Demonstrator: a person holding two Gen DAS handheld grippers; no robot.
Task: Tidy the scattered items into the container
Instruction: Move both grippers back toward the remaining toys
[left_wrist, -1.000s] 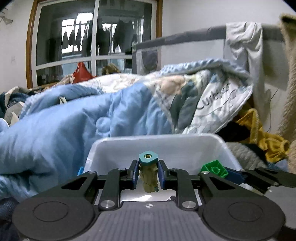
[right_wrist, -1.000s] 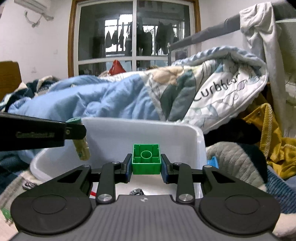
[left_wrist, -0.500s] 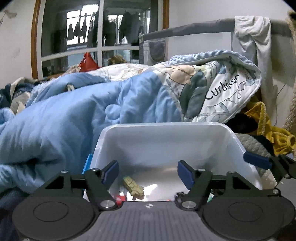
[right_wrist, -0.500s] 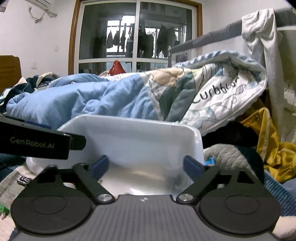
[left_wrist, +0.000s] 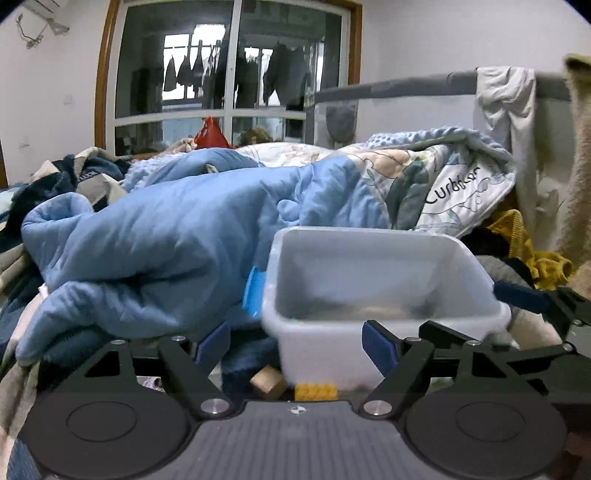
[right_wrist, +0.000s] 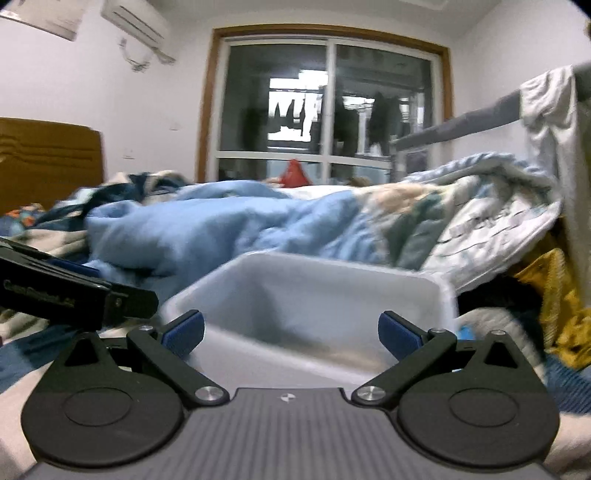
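Blue quilt (left_wrist: 166, 236): heaped behind. White container (left_wrist: 369, 291): on the bed, lightweight. Left gripper (left_wrist: 295, 341), right gripper (right_wrist: 291, 334): both spread, empty. Tan block (left_wrist: 267, 384), yellow brick (left_wrist: 316, 391): against container's base; reaching could shove it.

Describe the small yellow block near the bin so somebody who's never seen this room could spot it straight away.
Find the white plastic bin in front of the blue quilt. At the foot of its near wall, on the bedding, lies the yellow block. A tan wooden block sits just left of it; only the yellow one has studs on top.
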